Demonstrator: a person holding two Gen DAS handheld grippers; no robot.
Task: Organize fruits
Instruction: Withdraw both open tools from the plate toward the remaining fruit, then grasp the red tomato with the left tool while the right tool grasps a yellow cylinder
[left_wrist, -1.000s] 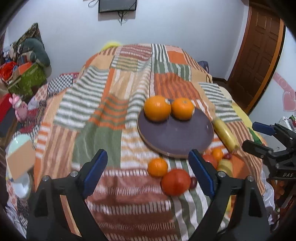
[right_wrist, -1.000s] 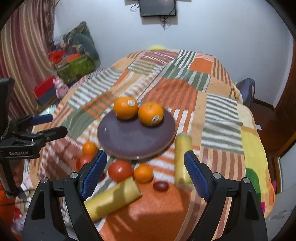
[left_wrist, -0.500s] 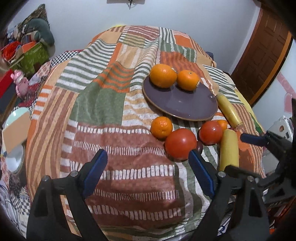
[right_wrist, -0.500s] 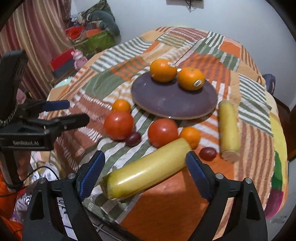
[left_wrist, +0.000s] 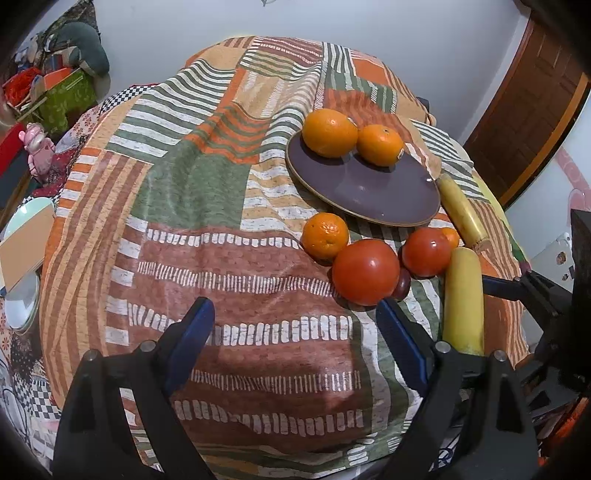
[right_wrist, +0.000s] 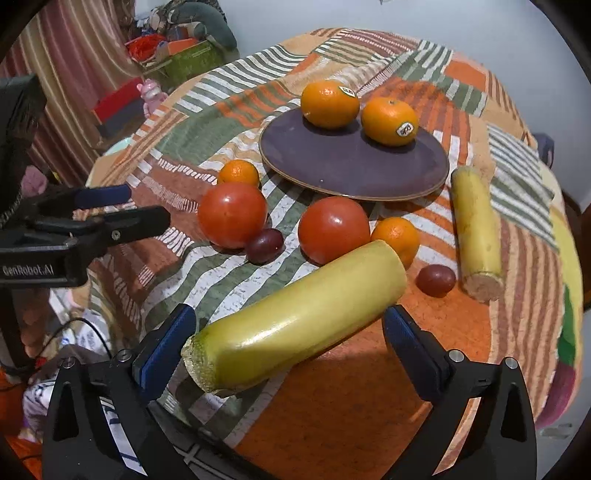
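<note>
A dark purple plate (right_wrist: 354, 166) (left_wrist: 369, 188) on the patchwork cloth holds two oranges (right_wrist: 330, 103) (right_wrist: 389, 120). In front of it lie two tomatoes (right_wrist: 232, 214) (right_wrist: 333, 229), two small oranges (right_wrist: 239, 172) (right_wrist: 396, 236), two dark grapes (right_wrist: 265, 240) (right_wrist: 436, 280) and two yellow banana pieces (right_wrist: 299, 319) (right_wrist: 476, 232). My right gripper (right_wrist: 290, 345) is open, its jaws on either side of the near banana piece. My left gripper (left_wrist: 295, 332) is open and empty, just short of the big tomato (left_wrist: 365, 271). It also shows in the right wrist view (right_wrist: 122, 210).
The round table's cloth (left_wrist: 207, 236) drops off at the near edge. Boxes and toys (left_wrist: 55, 96) stand on the floor at the far left. A brown door (left_wrist: 524, 107) is at the right. The right gripper's body shows in the left wrist view (left_wrist: 535, 295).
Both grippers have come down and closer to the fruits in front of the plate. The right gripper's jaws now straddle the near banana piece.
</note>
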